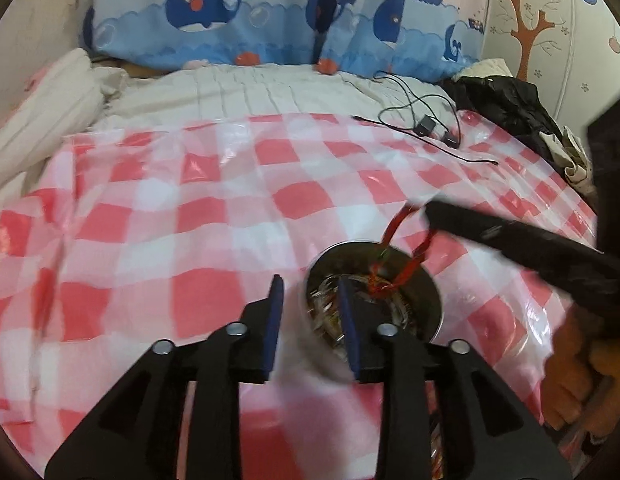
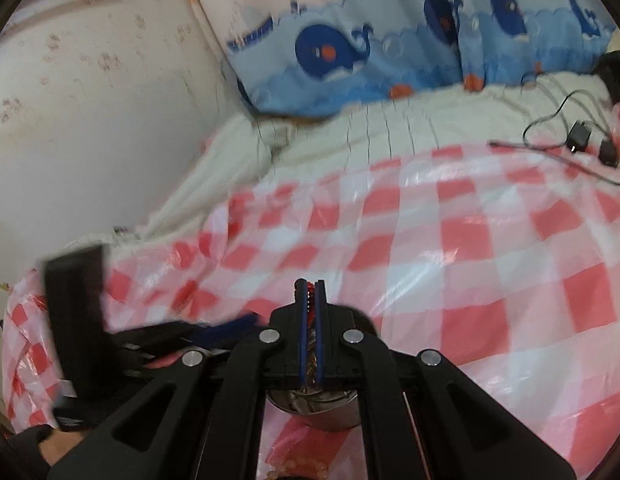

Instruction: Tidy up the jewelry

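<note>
A round metal bowl with several tangled jewelry pieces sits on the red-and-white checked plastic sheet. My left gripper is open, its jaws straddling the bowl's near left rim. My right gripper is shut on a red beaded string. In the left wrist view the right gripper reaches in from the right and the red string hangs from it into the bowl. In the right wrist view the bowl lies under the fingers.
The sheet covers a bed with white bedding. Blue whale-print curtains hang behind. A black cable with a charger lies at the sheet's far right edge. Dark clothing is piled at the far right. Beads lie near the bottom edge.
</note>
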